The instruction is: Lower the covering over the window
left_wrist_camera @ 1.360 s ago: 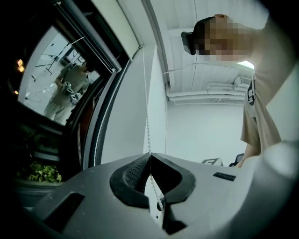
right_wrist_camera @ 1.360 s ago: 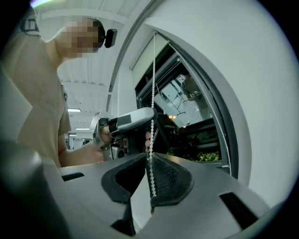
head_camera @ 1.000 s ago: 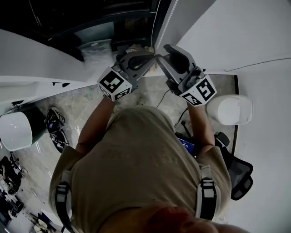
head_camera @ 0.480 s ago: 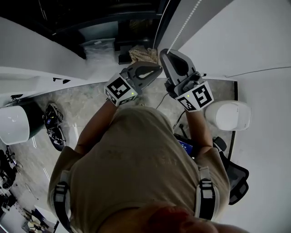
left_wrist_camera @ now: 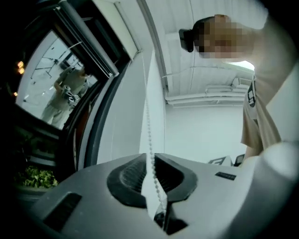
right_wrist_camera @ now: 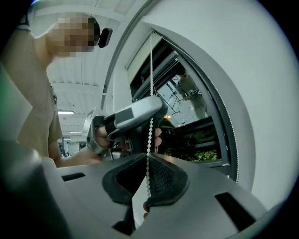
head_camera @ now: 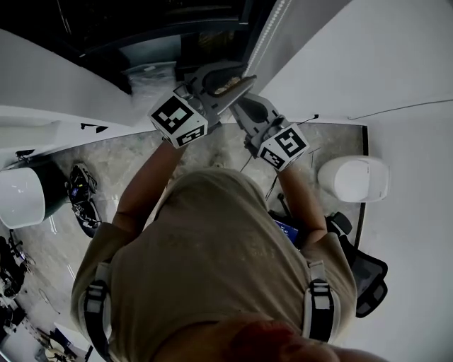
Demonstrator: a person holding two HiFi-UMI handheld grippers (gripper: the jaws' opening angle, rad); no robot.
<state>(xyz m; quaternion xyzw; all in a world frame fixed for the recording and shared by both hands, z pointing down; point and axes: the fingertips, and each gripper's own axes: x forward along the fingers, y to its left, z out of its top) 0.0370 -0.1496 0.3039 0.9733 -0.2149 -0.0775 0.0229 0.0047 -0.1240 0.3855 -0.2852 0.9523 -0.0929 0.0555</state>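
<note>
A white bead chain (head_camera: 272,30) hangs beside the dark window (head_camera: 177,21) and runs down to both grippers. My left gripper (head_camera: 241,76) is the upper one. Its jaws have just been opening, and the bead chain (left_wrist_camera: 148,140) passes through the gap between them without being pinched by my left gripper (left_wrist_camera: 150,161). My right gripper (head_camera: 237,106) sits just below. Its jaws have just been closing and now press on the bead chain (right_wrist_camera: 150,84), held by my right gripper (right_wrist_camera: 147,161). The left gripper (right_wrist_camera: 135,116) shows above it in the right gripper view.
A white wall (head_camera: 396,63) stands to the right of the window frame (right_wrist_camera: 219,116). On the floor are a white round stool (head_camera: 354,177), another white round object (head_camera: 21,198) and a black office chair (head_camera: 371,272). Green plants (right_wrist_camera: 201,156) show behind the glass.
The left gripper has risen along the chain and its jaws have parted. The right gripper has sunk below the left one and closed on the chain.
</note>
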